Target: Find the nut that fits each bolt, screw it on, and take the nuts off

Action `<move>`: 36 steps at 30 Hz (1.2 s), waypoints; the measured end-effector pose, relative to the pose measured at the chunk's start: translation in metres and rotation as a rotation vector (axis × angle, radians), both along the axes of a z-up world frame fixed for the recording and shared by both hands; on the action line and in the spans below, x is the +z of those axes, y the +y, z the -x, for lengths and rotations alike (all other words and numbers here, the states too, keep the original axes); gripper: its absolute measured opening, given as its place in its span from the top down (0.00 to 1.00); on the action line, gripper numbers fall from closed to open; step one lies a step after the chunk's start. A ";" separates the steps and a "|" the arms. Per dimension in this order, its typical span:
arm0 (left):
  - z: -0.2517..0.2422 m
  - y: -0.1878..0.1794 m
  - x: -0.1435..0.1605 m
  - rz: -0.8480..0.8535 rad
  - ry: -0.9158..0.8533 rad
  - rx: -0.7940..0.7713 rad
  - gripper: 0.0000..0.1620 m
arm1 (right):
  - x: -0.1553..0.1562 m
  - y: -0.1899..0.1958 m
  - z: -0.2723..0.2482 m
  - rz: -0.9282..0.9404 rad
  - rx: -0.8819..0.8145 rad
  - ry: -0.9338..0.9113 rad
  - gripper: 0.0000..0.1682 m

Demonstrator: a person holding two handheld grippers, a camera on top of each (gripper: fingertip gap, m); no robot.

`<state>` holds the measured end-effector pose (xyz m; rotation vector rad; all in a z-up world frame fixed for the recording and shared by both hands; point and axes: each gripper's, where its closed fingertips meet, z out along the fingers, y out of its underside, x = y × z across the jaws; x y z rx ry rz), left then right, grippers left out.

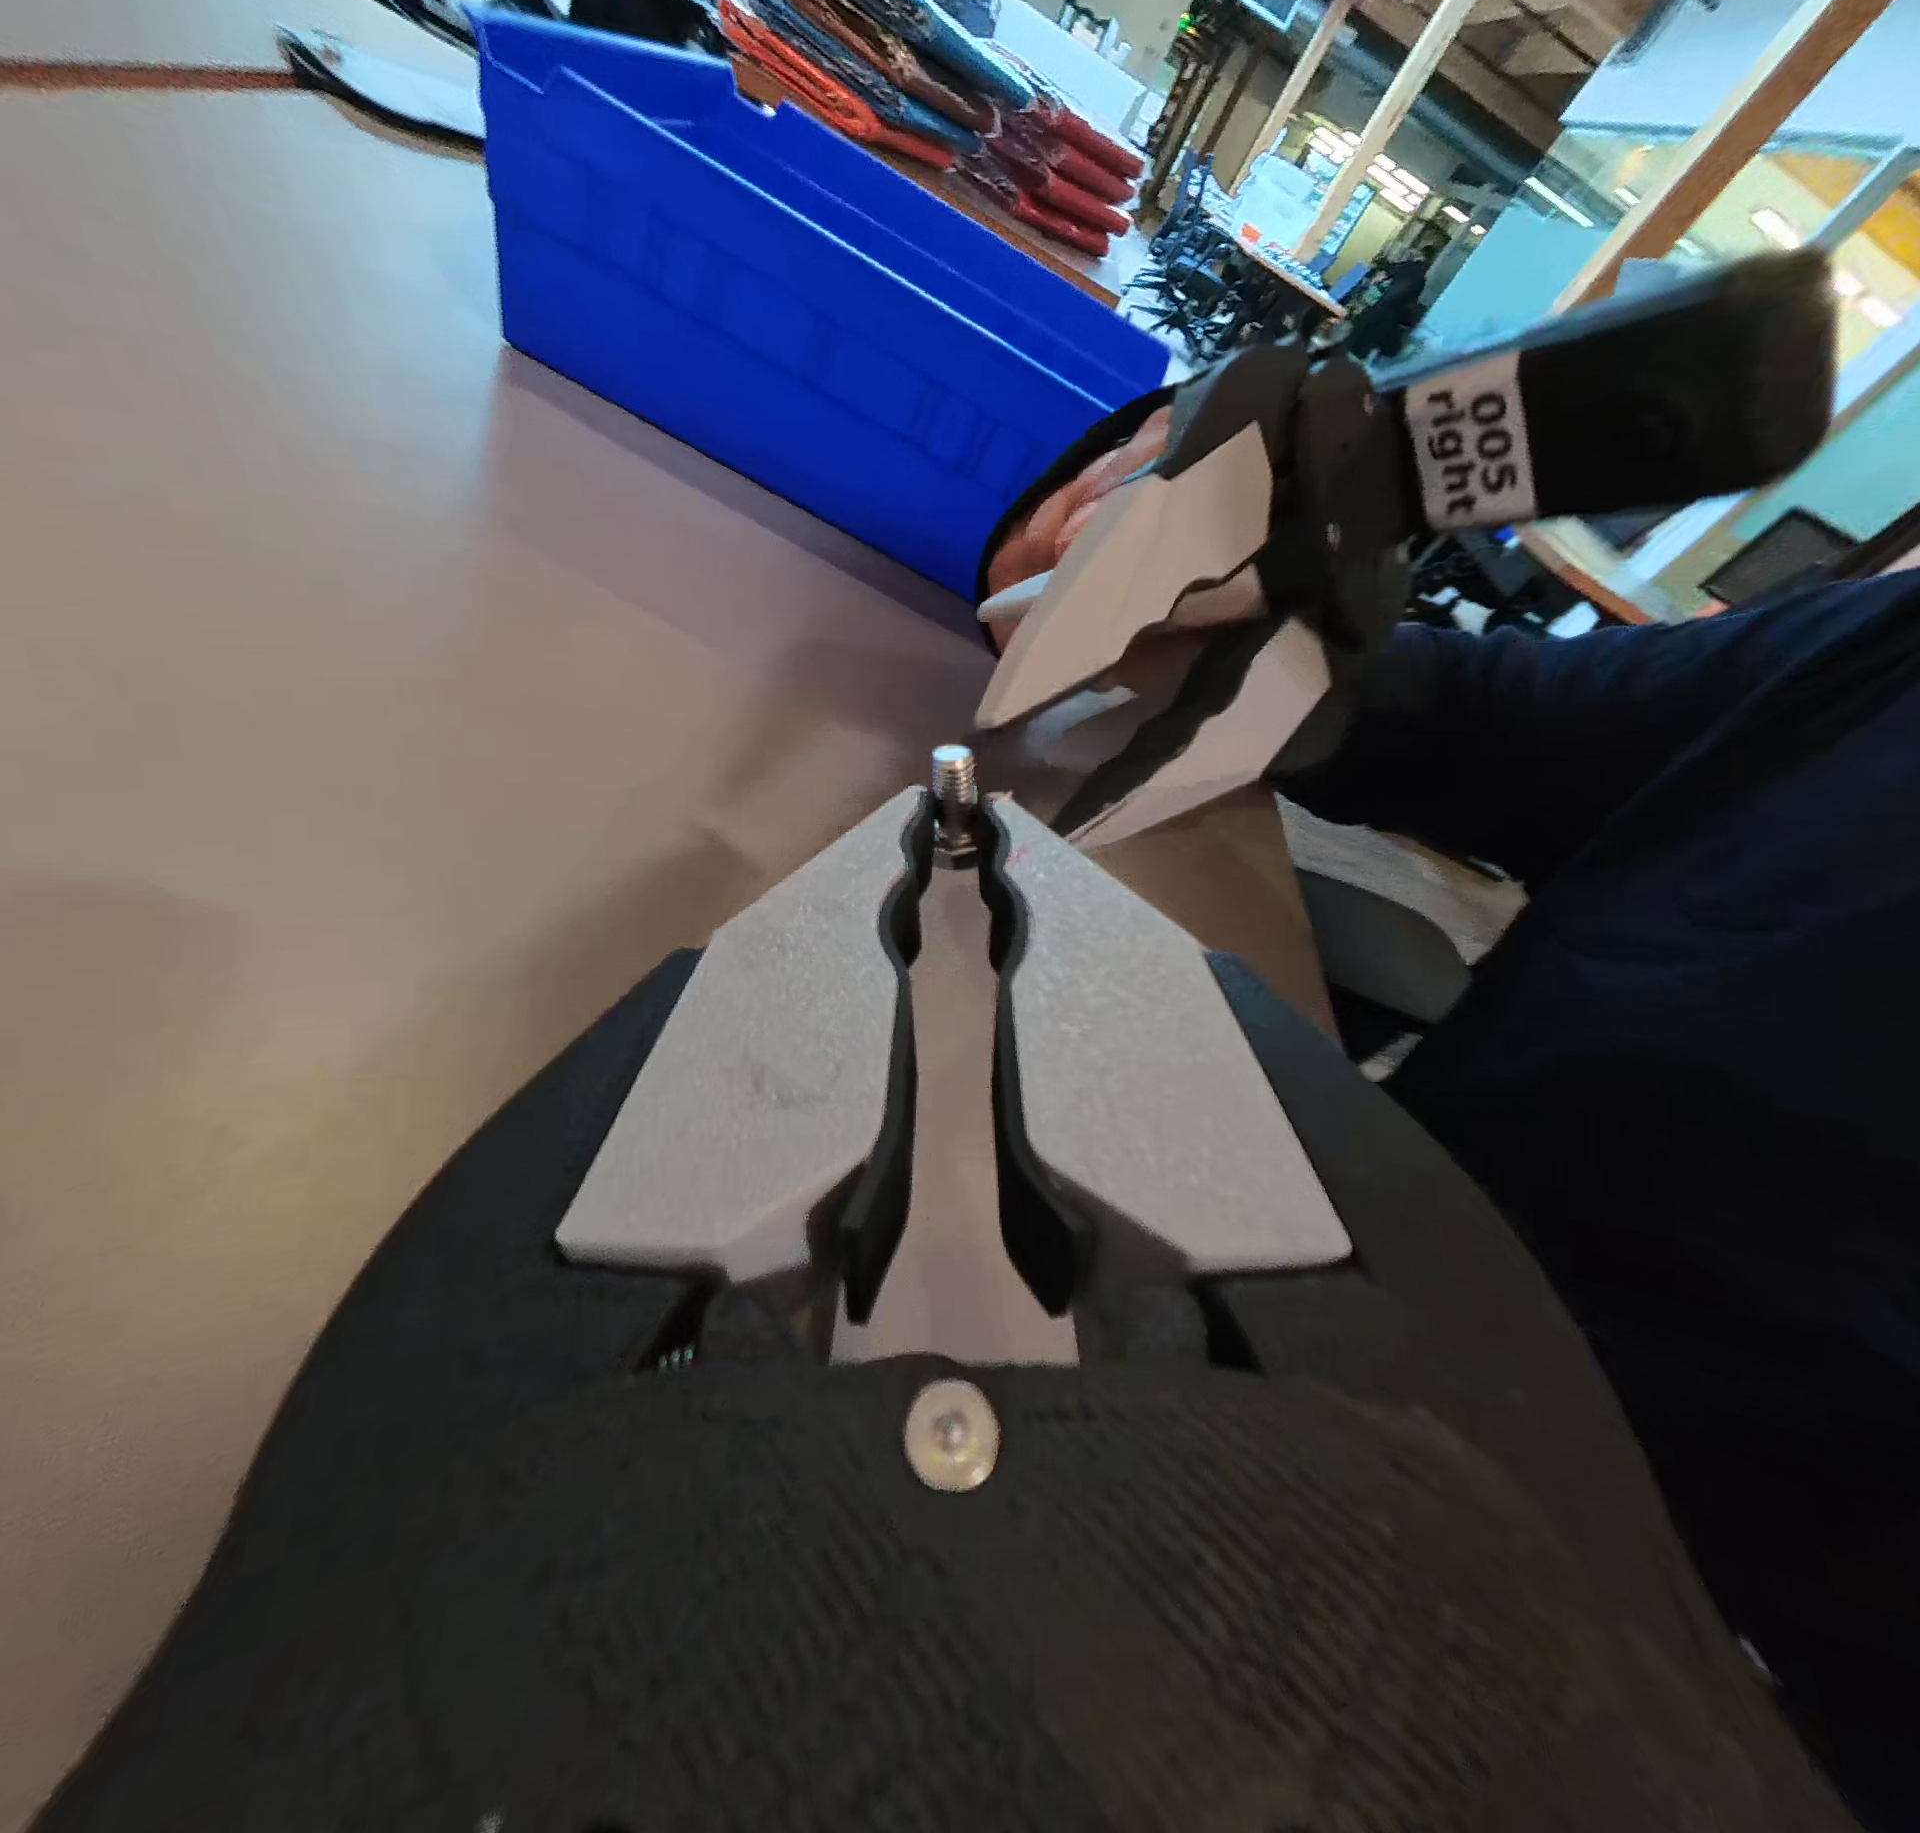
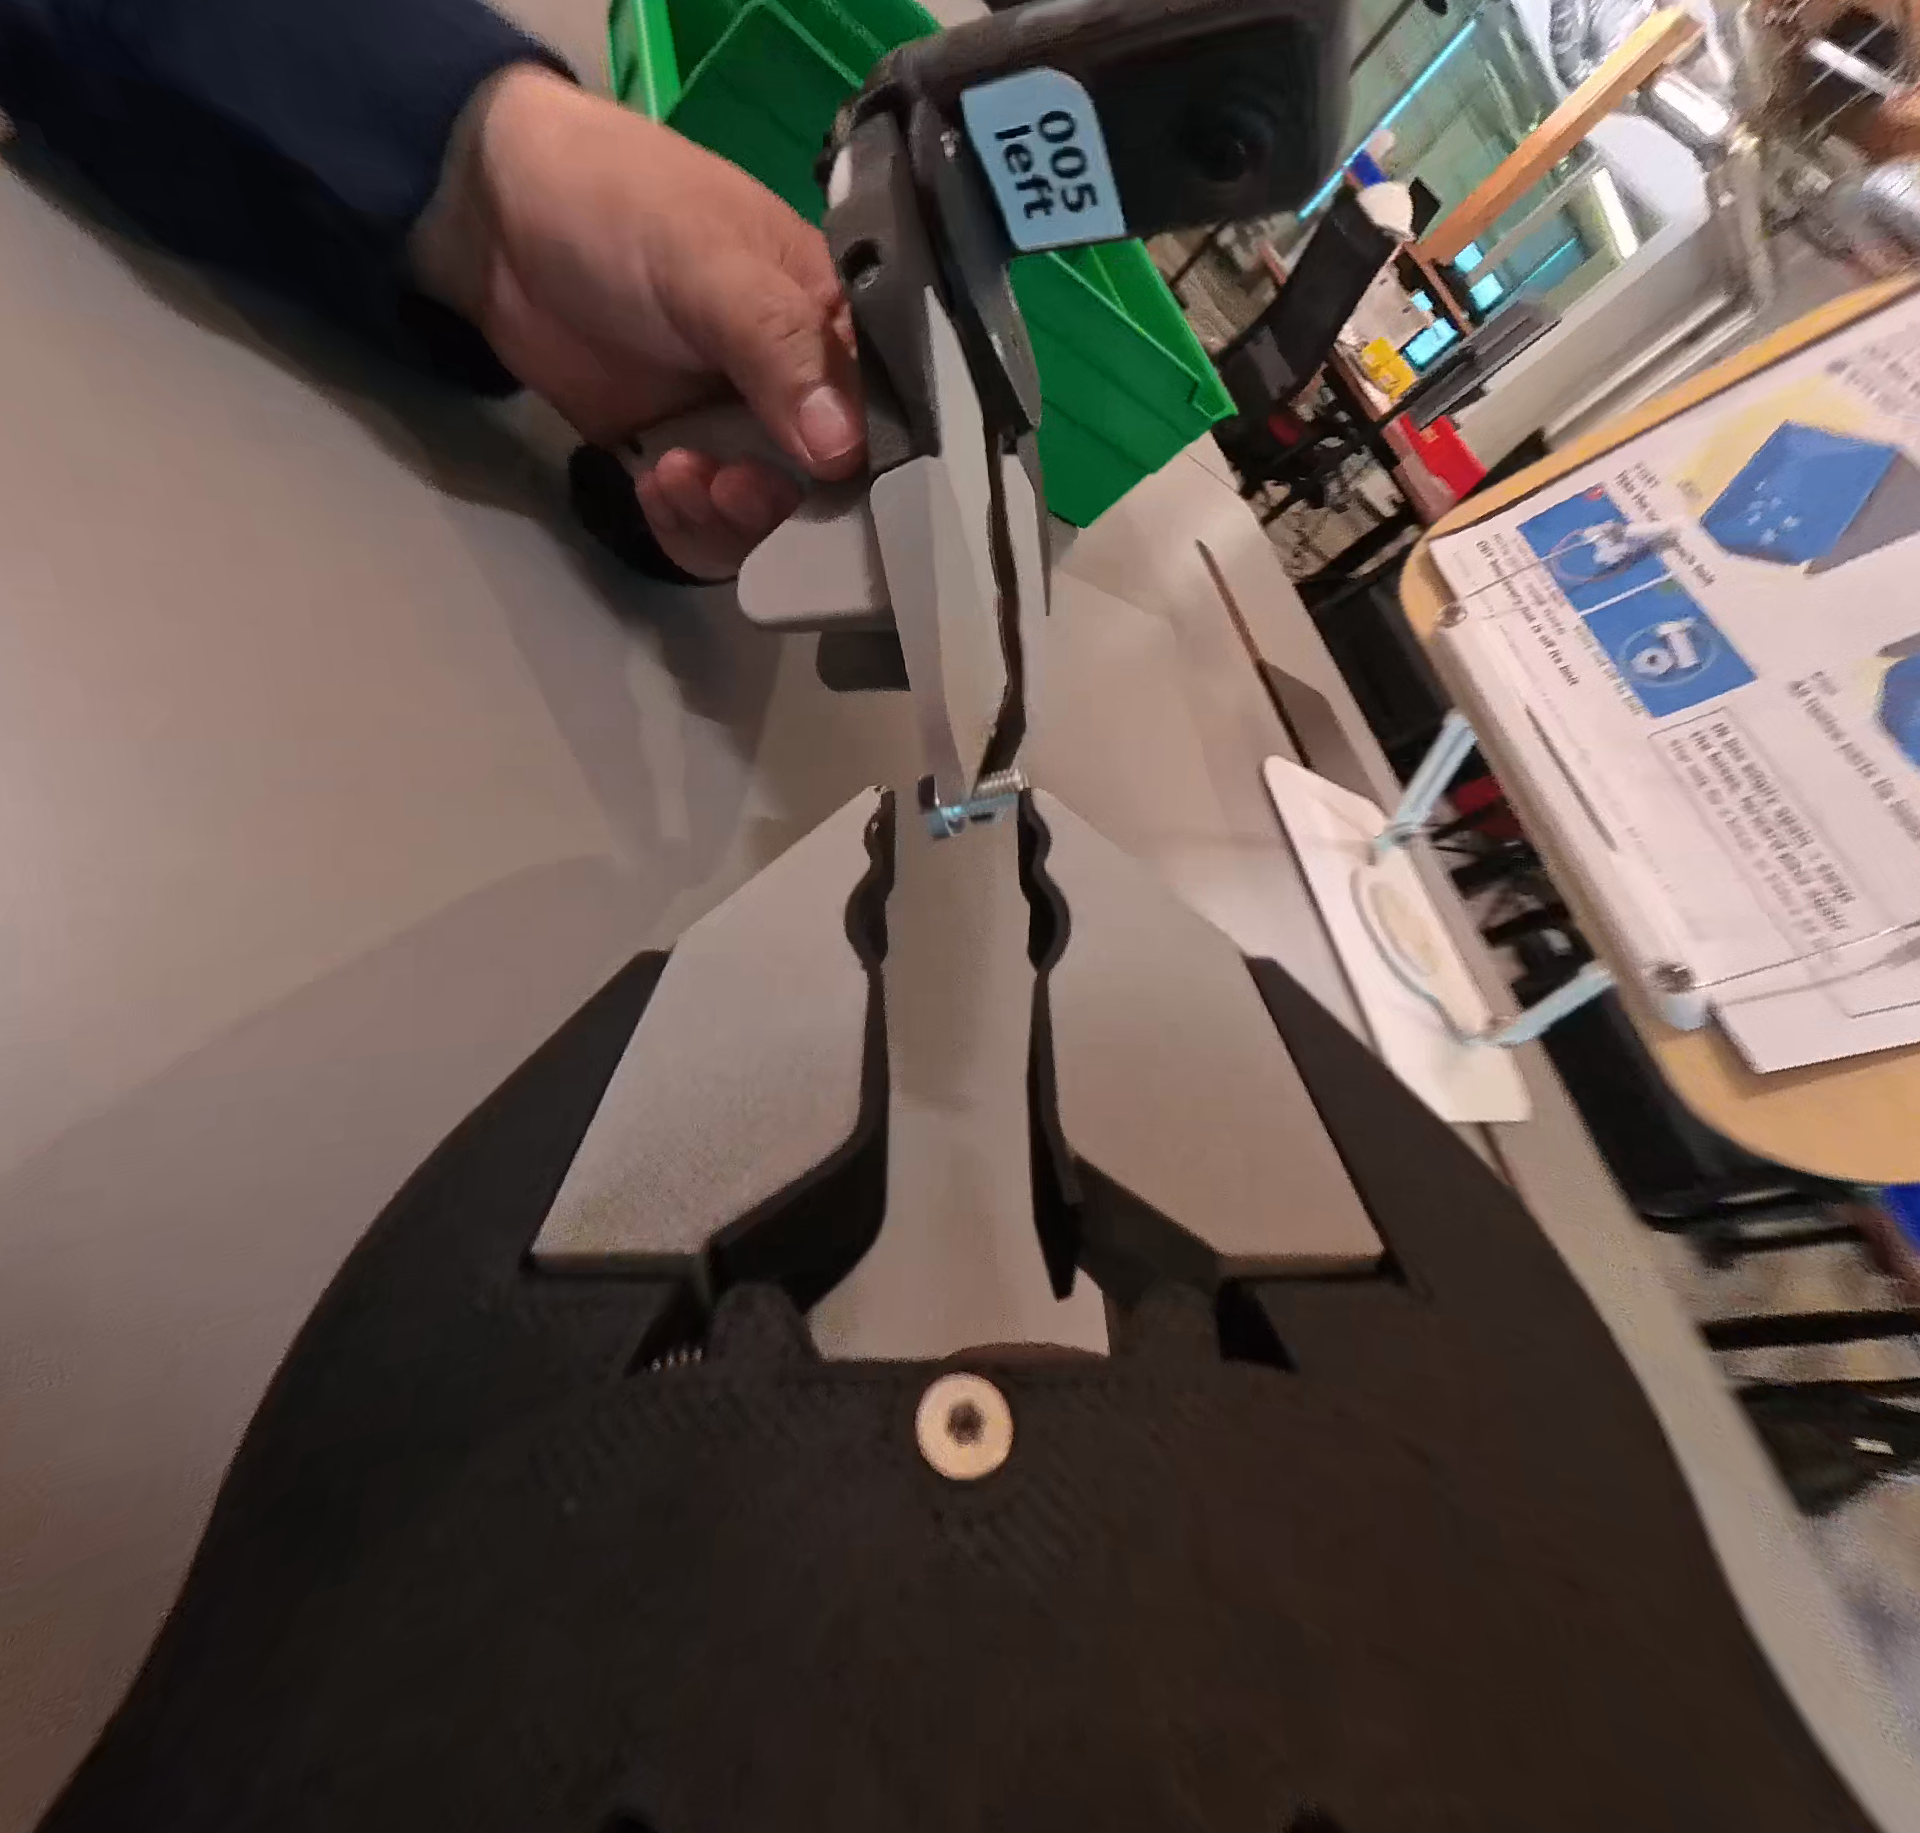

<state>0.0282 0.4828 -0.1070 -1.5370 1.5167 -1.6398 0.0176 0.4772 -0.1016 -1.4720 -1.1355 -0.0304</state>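
A small silver bolt is pinched upright between the tips of my left gripper, its threaded end poking out past them and a hex part just behind. In the right wrist view the same bolt lies crosswise, held from above by the left gripper, hex part to the left and thread to the right. My right gripper has its jaws part way open around the bolt. It also shows in the left wrist view, just right of the bolt. I see no separate nut.
A blue bin stands on the table behind the bolt, with stacked folded items beyond. A green bin sits behind the hand on the left gripper. A printed sheet on a stand and a white card lie to the right. My two grippers' fingertips are within a few centimetres of each other.
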 end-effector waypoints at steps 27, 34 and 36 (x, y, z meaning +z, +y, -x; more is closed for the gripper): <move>-0.005 -0.002 0.008 -0.412 -0.094 0.094 0.97 | 0.012 0.009 -0.003 0.613 0.069 0.709 0.95; -0.005 -0.001 0.003 -0.410 -0.075 0.094 0.97 | 0.007 0.012 -0.004 0.559 0.028 0.630 0.97; -0.005 0.002 -0.003 -0.403 -0.043 0.097 0.97 | 0.000 0.015 -0.006 0.558 -0.004 0.590 0.97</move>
